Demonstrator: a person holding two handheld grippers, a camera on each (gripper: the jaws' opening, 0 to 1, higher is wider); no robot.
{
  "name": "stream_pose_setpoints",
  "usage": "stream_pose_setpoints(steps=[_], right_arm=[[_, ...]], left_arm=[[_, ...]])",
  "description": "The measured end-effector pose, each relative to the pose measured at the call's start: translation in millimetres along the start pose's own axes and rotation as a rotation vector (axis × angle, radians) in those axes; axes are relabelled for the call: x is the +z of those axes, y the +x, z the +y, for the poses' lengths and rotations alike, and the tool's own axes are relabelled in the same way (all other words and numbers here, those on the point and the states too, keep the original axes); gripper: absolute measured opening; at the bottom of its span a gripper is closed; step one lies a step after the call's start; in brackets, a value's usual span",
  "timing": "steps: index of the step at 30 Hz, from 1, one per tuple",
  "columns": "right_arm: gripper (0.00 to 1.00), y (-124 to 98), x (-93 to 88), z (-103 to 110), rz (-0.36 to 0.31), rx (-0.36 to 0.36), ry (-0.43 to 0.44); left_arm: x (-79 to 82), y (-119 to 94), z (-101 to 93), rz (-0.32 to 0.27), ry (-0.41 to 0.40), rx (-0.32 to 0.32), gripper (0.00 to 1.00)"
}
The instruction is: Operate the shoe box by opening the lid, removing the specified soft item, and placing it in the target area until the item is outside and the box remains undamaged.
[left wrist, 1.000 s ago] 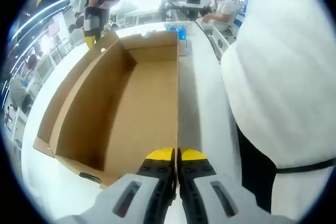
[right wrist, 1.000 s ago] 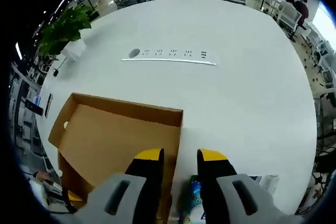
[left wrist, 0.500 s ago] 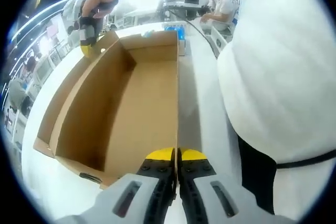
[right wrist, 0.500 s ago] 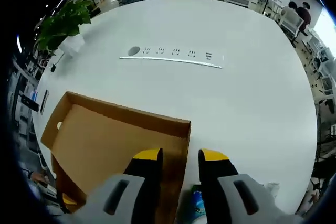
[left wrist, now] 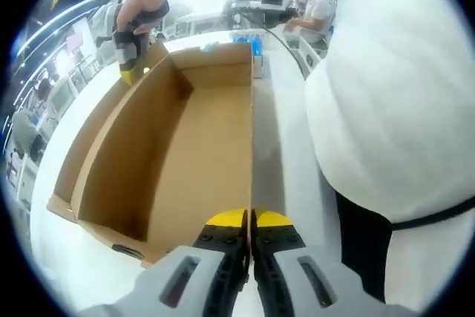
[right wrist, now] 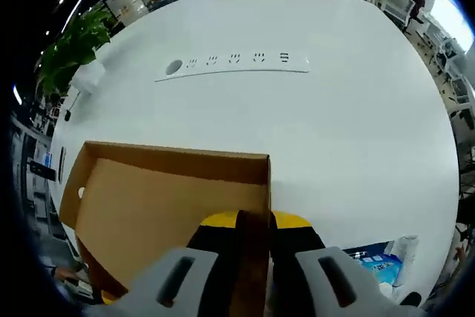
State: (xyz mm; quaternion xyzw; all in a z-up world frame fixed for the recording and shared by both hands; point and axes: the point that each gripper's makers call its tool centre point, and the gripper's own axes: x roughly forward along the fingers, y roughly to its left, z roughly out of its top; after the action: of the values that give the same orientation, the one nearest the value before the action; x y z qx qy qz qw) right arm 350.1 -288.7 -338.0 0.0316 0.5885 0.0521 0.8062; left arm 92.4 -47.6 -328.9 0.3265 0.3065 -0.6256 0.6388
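A large white bench [right wrist: 356, 131] with a rounded outline carries everything, set in a bright open-plan office with rows of desks, seated people and ceiling strip lights. In the right gripper view, a long white power strip [right wrist: 234, 64] with a round button and a row of sockets is set into the bench top, well apart from the box. A leafy green plant [right wrist: 70, 53] in a white pot stands at the far left edge of the bench.

The shoe box [left wrist: 171, 154], plain brown cardboard, lies open on the bench; its inside shows bare cardboard. In the left gripper view a person's white garment [left wrist: 401, 102] stands just beside the box, along the bench edge.

The left claw [left wrist: 250, 219], grey with yellow tips, is closed tight on the thin upright edge of the box wall nearest it. The right claw [right wrist: 251, 220] pinches the box wall at its corner, the cardboard sandwiched between its yellow tips. In the left gripper view it appears at the far corner of the box, held by a hand [left wrist: 145, 5].

A blue and white packet [right wrist: 378, 261] lies on the bench just beside the right claw, outside the box; its printing is too small to read.
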Motion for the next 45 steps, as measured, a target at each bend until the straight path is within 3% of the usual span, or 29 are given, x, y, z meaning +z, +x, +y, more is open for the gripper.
stream_pose_setpoints(steps=[3, 5, 6, 10, 12, 15, 25, 30, 34, 36, 42, 45], right_arm=[[0.1, 0, -5.6, -1, -0.009, -0.018, -0.016], [0.0, -2, -4.3, -7, -0.025, -0.053, -0.024], [0.0, -4, -4.2, -12, -0.032, -0.084, -0.035], [0.0, -2, -8.1, -5, -0.034, -0.072, -0.05], [0.01, -20, -26.2, 6, -0.039, -0.081, -0.071], [0.01, -32, -34.3, 12, -0.044, -0.079, -0.078], [0.01, -17, -17.6, 3, -0.059, -0.076, -0.092], [0.0, -35, -15.9, 11, -0.079, -0.023, -0.035], [0.0, -45, -22.5, 18, -0.093, -0.052, -0.072], [0.01, -42, -12.8, 12, -0.11, -0.073, -0.147], [0.01, -55, -4.3, 14, -0.18, -0.053, -0.134], [0.02, -54, 7.3, 12, -0.239, -0.054, -0.241]], left_arm=[[-0.3, 0, -0.4, 0.002, -0.003, -0.004, 0.01], [-0.4, 0, -0.5, 0.002, -0.007, -0.006, 0.01], [-0.5, 0, -0.7, 0.003, -0.009, -0.006, 0.01], [-0.9, 0, -1.4, 0.004, -0.008, -0.012, 0.01], [-1.3, 0, -1.9, 0.005, -0.008, -0.014, 0.01], [-1.5, 0, -2.6, 0.007, -0.01, -0.016, 0.01], [-2.0, 0, -2.5, 0.009, -0.01, -0.007, 0.01], [-2.4, 0, -1.4, 0.013, -0.02, 0.006, 0.01], [-3.1, 0, -1.9, 0.005, 0.008, 0.015, 0.01], [-2.8, 1, -1.2, 0.017, -0.005, 0.018, 0.01], [-2.7, 1, -0.3, 0.018, -0.009, 0.018, 0.01], [-2.8, 1, 0.1, 0.018, -0.019, 0.011, 0.01]])
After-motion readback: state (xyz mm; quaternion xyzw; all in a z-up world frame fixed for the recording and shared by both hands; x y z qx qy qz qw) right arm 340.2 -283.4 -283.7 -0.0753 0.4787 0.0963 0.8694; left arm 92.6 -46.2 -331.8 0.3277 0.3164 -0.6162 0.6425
